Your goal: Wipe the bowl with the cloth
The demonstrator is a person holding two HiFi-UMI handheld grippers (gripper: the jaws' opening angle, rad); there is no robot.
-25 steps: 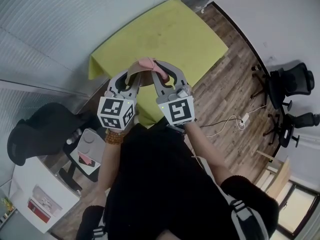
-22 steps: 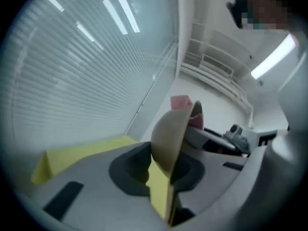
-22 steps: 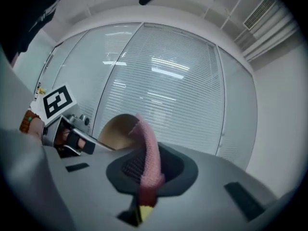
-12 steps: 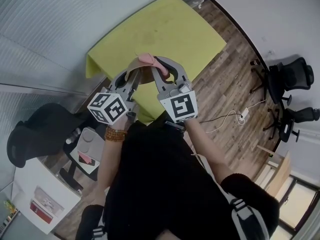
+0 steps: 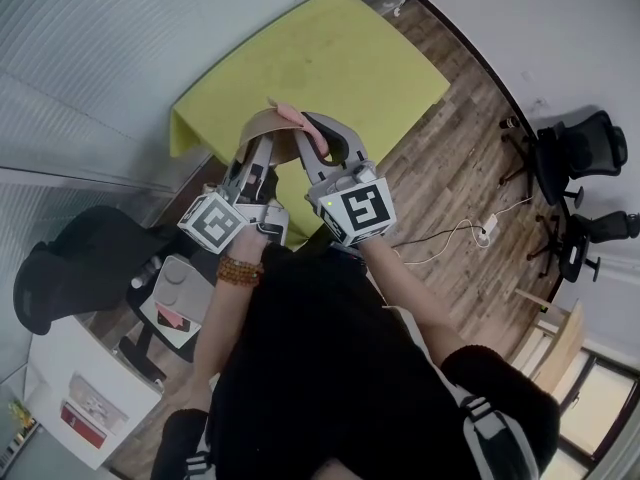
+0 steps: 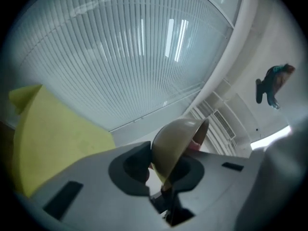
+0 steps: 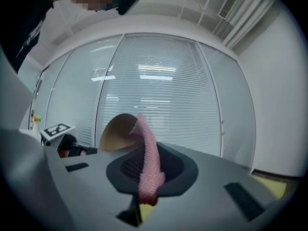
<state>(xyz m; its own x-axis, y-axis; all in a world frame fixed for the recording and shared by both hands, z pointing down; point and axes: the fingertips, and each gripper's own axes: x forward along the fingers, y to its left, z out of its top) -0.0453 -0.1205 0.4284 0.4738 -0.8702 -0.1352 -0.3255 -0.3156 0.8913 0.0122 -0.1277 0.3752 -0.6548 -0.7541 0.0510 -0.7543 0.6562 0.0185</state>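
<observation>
Since the earlier frame, the left tongs (image 5: 262,141) had rolled over, so that their marker cube sat canted. Their jaws had just been closing and stood nearly together, clamped on the rim of the bowl (image 6: 174,139). The right tongs (image 5: 322,138) had barely shifted. Their jaws were all but together, pinching the lower end of the cloth (image 7: 148,165).

The bowl was held edge-on at the left tips, clear of any support, with its hollow turned toward the right tongs. The cloth rose from the right tips, and its free end lay against the bowl's inner face. The table (image 5: 330,58) lay beyond and below both tongs.

Assessment: the wipe is under way. It would go best with the rim grip kept firm. The bowl should be turned a little at a time, and the cloth swept round the curve under light pressure; heavy pressure could lever the rim out of the jaws.

Materials: the bowl was tan, smooth, matt, thin-walled and roughly hemispherical. The cloth was pink, with a coarse knitted grain, and hung as a limp narrow fold. The table was yellow-green, flat and plain.
</observation>
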